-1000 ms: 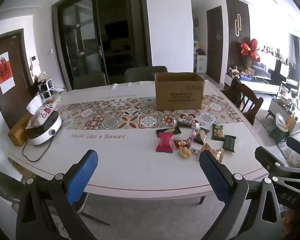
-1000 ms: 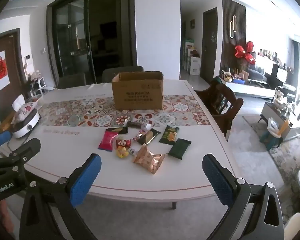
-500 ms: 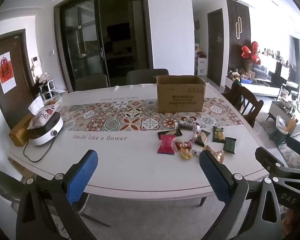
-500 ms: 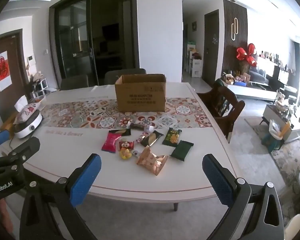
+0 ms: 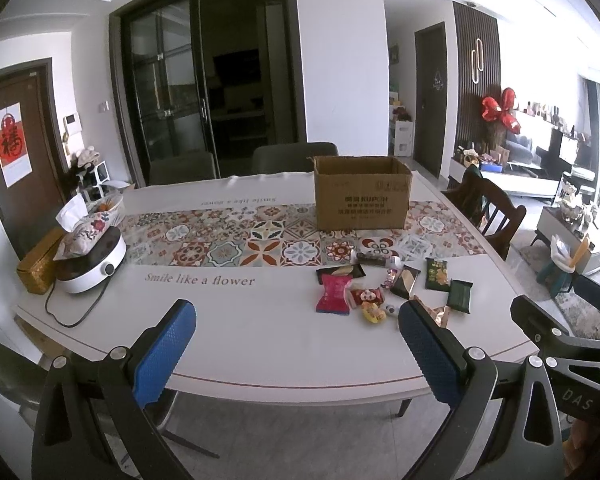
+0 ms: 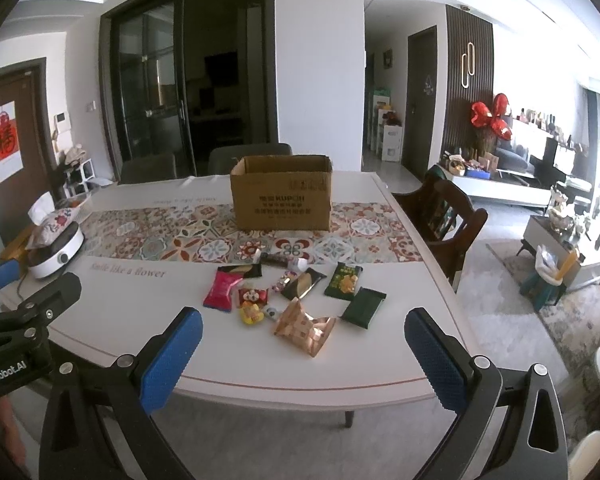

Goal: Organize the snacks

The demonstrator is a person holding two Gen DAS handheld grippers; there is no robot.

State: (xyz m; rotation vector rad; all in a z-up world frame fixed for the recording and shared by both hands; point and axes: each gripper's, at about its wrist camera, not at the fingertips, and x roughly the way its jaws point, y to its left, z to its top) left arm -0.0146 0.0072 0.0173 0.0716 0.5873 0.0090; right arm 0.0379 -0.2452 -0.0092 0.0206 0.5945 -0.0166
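Snacks wait ahead of the right fingers, box beyond them

Snacks (image 6: 296, 296) lie scattered on the near half of the worktop (image 6: 132, 320), in front of an open cardboard box (image 6: 281, 194) that stands on the patterned runner (image 6: 172, 236). Both grippers hang off the near edge, short of the worktop, fingers spread wide and holding nothing. From the right gripper (image 6: 298, 346) the pile sits almost dead ahead, framed between its two blue pads; the copper-coloured crinkled bag (image 6: 305, 326) is the closest piece, with the dark green packet (image 6: 363, 307) just to its right and the pink packet (image 6: 222, 290) to its left. From the left gripper (image 5: 296, 346) the same pile lies ahead and off to the right, the pink packet (image 5: 333, 294) being its nearest reach. On that showing the right hand is the better placed for a first pick, and the copper bag the likeliest target. Its long axis runs roughly across the fingers' opening, slanting away to the right, so a small twist of the wrist may be needed to close across its narrow side. The box stands straight beyond the pile, well apart from both grippers.
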